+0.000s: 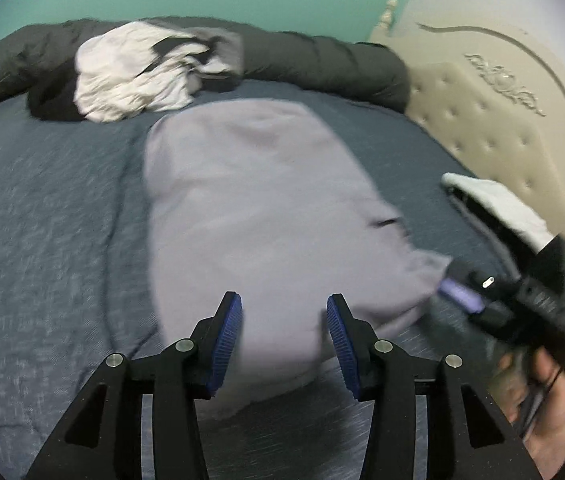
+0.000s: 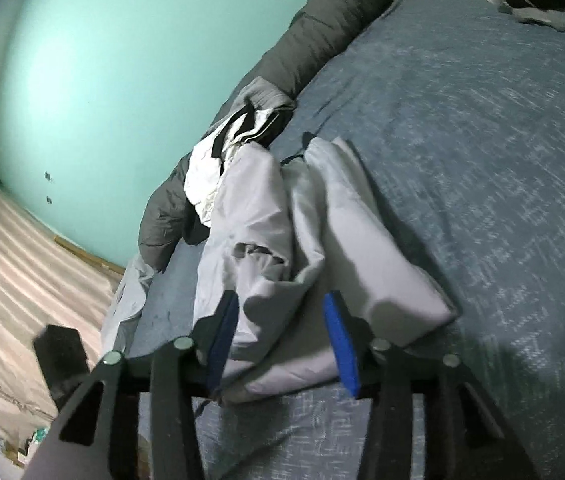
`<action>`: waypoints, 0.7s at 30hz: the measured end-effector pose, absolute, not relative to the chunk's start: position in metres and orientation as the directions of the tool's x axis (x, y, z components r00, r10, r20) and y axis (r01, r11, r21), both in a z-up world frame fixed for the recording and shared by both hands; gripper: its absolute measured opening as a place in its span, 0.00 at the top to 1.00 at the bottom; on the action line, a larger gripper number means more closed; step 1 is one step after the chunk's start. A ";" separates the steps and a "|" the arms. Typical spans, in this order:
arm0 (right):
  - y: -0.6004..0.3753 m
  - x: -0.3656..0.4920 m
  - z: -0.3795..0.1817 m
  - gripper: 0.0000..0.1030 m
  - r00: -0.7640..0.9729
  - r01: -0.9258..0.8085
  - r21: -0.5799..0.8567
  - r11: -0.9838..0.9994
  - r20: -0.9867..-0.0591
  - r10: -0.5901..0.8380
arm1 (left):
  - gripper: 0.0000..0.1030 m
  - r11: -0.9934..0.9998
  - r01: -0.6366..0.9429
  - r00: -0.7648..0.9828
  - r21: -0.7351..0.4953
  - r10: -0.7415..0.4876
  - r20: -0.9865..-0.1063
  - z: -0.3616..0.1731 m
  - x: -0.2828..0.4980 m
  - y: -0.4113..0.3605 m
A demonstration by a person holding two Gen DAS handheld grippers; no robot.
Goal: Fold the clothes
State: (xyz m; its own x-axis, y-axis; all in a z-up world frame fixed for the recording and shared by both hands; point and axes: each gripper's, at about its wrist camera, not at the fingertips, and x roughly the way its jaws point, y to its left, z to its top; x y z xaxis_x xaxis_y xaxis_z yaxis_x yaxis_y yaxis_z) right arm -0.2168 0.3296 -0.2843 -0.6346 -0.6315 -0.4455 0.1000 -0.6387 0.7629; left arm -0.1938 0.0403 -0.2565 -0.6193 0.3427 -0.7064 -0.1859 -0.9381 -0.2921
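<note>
The left gripper [image 1: 284, 316] hangs closest to the lens, its blue pads [image 1: 226, 340] spread apart over the near edge of a pale lilac garment [image 1: 258, 200], with nothing pinched between them. The garment lies folded flat on the blue-grey bedspread [image 1: 42, 220]. To its right, the right gripper [image 1: 462, 292] reaches the cloth's corner, with a hand [image 1: 542, 400] behind it.

In the right wrist view, the right gripper [image 2: 280, 336] also stands with its jaws parted; the folded edge of the garment [image 2: 362, 248] sits in the gap, and the pads do not press on it. Beyond, a crumpled heap of white and black clothes [image 1: 138, 72] rests against a rolled dark quilt [image 1: 322, 64] along the teal wall [image 2: 122, 60]. Another white and dark piece [image 1: 498, 208] lies near the beige padded headboard [image 1: 482, 120].
</note>
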 end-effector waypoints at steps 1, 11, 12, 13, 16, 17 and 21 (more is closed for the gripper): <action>0.327 -0.218 -0.283 0.51 -0.632 0.104 0.760 -0.641 -0.447 -0.633 | 0.53 -0.938 -0.184 -0.615 -0.294 0.344 -0.710 -0.262 -0.193 0.039; 0.296 -0.238 -0.295 0.48 -0.593 0.129 0.718 -0.684 -0.497 -0.634 | 0.49 -0.926 -0.218 -0.610 -0.309 0.376 -0.697 -0.288 -0.184 0.036; 0.292 -0.239 -0.297 0.48 -0.589 0.132 0.708 -0.694 -0.507 -0.629 | 0.49 -0.925 -0.218 -0.611 -0.311 0.378 -0.696 -0.288 -0.184 0.036; 0.290 -0.239 -0.298 0.48 -0.588 0.135 0.701 -0.700 -0.512 -0.626 | 0.49 -0.925 -0.218 -0.613 -0.312 0.378 -0.694 -0.288 -0.183 0.035; 0.285 -0.241 -0.300 0.66 -0.593 0.148 0.682 -0.716 -0.518 -0.616 | 0.47 -0.920 -0.212 -0.608 -0.330 0.389 -0.692 -0.290 -0.182 0.035; 0.285 -0.241 -0.299 0.72 -0.598 0.153 0.674 -0.723 -0.520 -0.610 | 0.46 -0.921 -0.215 -0.608 -0.326 0.388 -0.693 -0.290 -0.182 0.036; 0.282 -0.241 -0.294 0.93 -0.618 0.173 0.645 -0.745 -0.518 -0.592 | 0.44 -0.924 -0.227 -0.609 -0.307 0.380 -0.696 -0.289 -0.182 0.040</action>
